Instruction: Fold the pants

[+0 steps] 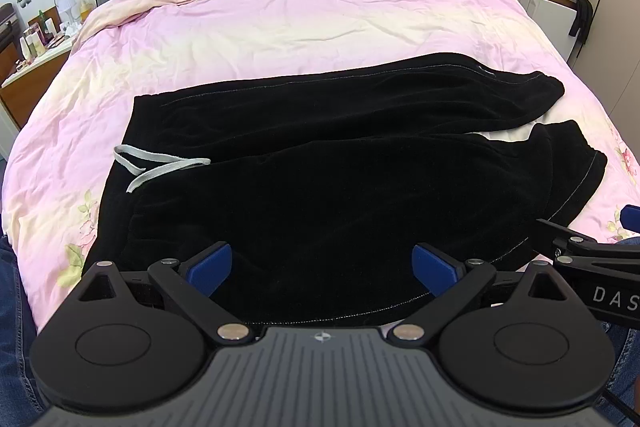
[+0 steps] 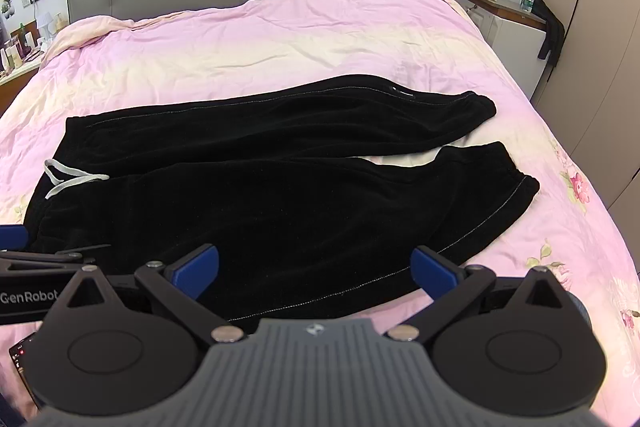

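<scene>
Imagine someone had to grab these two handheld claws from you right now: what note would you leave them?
Left gripper: open, nothing held, above the near edge of the pants.
Right gripper: open, nothing held, above the same near edge, further toward the cuffs.
The black pants lie spread flat across the pink duvet, waistband with its grey drawstring to the left, cuffs to the right, with the two legs side by side and slightly parted at the cuffs.
Done: pants laid out; no fold yet.
Left: all the folding. Probably start by laying one leg over the other, then fold lengthwise.
</scene>
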The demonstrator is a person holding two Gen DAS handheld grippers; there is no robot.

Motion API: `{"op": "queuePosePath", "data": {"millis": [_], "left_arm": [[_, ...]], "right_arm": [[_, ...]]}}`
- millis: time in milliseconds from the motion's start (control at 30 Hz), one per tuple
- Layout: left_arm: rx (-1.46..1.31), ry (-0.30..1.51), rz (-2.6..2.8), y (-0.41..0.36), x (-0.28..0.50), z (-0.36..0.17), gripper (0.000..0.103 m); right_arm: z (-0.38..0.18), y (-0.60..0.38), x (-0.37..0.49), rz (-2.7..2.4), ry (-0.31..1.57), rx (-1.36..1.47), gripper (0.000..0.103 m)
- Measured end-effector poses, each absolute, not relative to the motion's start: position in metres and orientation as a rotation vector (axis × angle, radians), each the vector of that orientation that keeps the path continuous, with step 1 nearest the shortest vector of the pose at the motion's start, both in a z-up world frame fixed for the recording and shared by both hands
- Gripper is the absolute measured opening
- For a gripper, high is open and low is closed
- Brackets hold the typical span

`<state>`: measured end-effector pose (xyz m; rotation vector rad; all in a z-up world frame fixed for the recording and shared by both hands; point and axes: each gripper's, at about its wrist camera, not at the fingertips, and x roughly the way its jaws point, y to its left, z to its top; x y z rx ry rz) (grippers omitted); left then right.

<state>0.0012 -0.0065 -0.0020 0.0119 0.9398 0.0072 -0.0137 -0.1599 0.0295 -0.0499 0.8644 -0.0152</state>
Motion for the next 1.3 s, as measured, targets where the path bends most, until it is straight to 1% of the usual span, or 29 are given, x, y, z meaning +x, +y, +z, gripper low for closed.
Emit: {"op": "queuePosePath", "data": {"millis": [1300], "left_arm": [[0.012,0.950,0.005,-0.0048,0.0013,-0.0053,0.103]], "right_arm": [[0.0273,-0.1597,-0.0138,-0.018,0.868,-0.056,0.098]]}}
